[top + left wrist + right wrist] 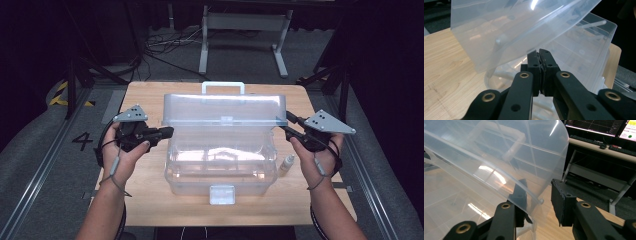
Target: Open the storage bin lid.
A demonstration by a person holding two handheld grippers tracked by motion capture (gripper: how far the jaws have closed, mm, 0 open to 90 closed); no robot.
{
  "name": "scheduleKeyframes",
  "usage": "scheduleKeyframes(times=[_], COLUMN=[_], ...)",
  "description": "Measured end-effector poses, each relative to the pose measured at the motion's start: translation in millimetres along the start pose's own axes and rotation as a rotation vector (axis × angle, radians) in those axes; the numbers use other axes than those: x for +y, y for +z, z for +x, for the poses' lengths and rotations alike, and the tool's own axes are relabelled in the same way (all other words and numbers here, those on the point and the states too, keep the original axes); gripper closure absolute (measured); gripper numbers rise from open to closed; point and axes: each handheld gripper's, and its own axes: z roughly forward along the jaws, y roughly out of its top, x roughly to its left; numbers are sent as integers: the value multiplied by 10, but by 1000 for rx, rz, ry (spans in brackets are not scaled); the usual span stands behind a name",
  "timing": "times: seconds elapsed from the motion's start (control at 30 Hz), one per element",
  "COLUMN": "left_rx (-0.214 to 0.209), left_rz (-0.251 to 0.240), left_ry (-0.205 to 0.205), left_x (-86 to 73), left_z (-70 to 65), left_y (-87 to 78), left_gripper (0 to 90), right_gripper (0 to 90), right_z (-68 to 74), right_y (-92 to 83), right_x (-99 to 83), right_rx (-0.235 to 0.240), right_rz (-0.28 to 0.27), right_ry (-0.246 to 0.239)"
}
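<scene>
Tabletop (145,90) of pale wood carries a clear plastic storage box (220,172) at its centre, with bare wood left along the left, right and near edges. The box's lid (224,109) is raised, its white handle (223,88) toward the far table edge and its white latch (222,194) facing you at the near wall. Your left gripper (167,132) sits at the lid's left end; in the left gripper view its jaws are pressed together just under the lid's lower edge (506,61), and whether they pinch that edge you cannot tell. Your right gripper (286,129) meets the lid's right end; in the right gripper view its jaws stand apart, straddling the lid's rim (534,195) without clamping it. A small white bottle (286,165) stands just beside the box's right wall, near your right hand (315,152).
</scene>
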Motion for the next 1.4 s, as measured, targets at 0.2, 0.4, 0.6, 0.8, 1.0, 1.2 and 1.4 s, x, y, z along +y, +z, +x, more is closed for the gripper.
scheduleKeyframes(times=[0.2, 0.4, 0.6, 0.8, 1.0, 1.2, 1.4], left_rx=[5, 9, 19, 29, 17, -24, -90], left_rz=[20, 28, 28, 33, 52, 96, 160], left_ry=[-9, -10, -21, -34, -32, 5, 57], left_x=[-58, -104, -160, -211, -247, -262, -275], left_z=[27, 16, 15, 38, 26, -38, -133], left_y=[-56, -101, -156, -205, -228, -216, -169], left_gripper=[848, 840, 840, 843, 841, 842, 831], right_gripper=[673, 674, 670, 666, 671, 685, 691], right_z=[-8, -29, -50, -77, -113, -161, -218], right_y=[22, 60, 102, 160, 222, 291, 348], right_x=[44, 87, 132, 195, 241, 299, 341], right_rx=[-13, -21, -36, -51, -63, -72, -63], right_rz=[12, 13, 1, -2, -4, 15, 35], right_ry=[-11, -2, 4, -2, 1, 1, 14])
